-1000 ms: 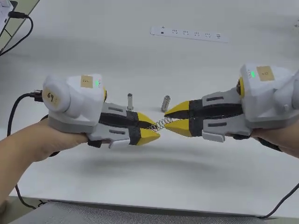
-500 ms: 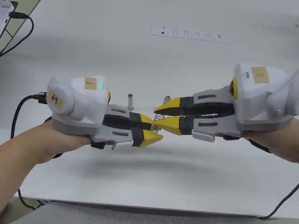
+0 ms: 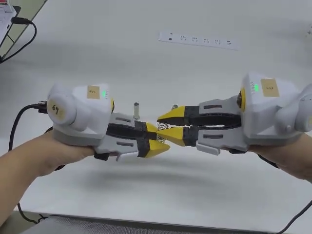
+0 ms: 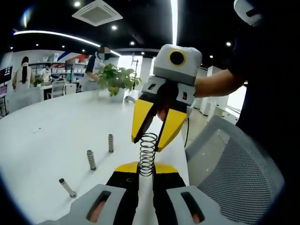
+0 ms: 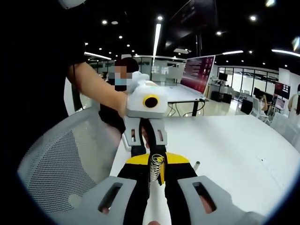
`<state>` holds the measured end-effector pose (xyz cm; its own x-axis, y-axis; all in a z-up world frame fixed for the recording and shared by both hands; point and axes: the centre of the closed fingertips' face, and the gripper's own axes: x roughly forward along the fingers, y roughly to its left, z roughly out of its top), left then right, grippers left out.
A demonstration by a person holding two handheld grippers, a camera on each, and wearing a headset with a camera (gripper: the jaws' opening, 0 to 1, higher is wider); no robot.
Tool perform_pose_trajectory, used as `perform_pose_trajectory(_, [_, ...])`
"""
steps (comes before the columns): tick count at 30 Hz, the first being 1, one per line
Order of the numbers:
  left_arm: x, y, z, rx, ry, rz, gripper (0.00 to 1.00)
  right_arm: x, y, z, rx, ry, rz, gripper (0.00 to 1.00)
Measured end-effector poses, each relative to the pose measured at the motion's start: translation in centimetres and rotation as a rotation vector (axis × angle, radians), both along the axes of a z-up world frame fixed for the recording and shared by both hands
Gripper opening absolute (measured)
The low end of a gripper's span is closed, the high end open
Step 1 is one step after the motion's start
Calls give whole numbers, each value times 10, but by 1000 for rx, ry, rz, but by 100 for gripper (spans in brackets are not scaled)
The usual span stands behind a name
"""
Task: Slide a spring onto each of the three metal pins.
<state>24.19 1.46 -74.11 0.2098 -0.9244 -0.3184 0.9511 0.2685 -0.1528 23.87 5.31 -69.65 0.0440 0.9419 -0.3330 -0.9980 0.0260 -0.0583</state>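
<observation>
We find no way through between the left gripper [image 3: 157, 137] and the right gripper [image 3: 165, 124]: they meet nose to nose above the table [image 3: 146, 63], and the spring [image 3: 162, 128] bridges their tips. Just beyond the tips a row of pins blocks the surface: a bare pin [image 4: 68, 187], a near sprung pin [image 4: 91, 160] and a far sprung pin [image 4: 110, 143]. Behind them we have open tabletop up to the power strip [image 3: 199, 40]. A cable [image 3: 11, 129] trails at the left edge.
</observation>
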Motion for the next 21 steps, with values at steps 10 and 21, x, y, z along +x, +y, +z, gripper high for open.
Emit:
perform_pose_trajectory(10, [-1, 1, 0, -1, 3, -1, 2, -1, 1, 0, -6, -20, 20, 8])
perform_pose_trajectory(21, [-3, 1, 4, -11, 7, 6, 2, -1, 1, 4, 0, -31, 24, 7])
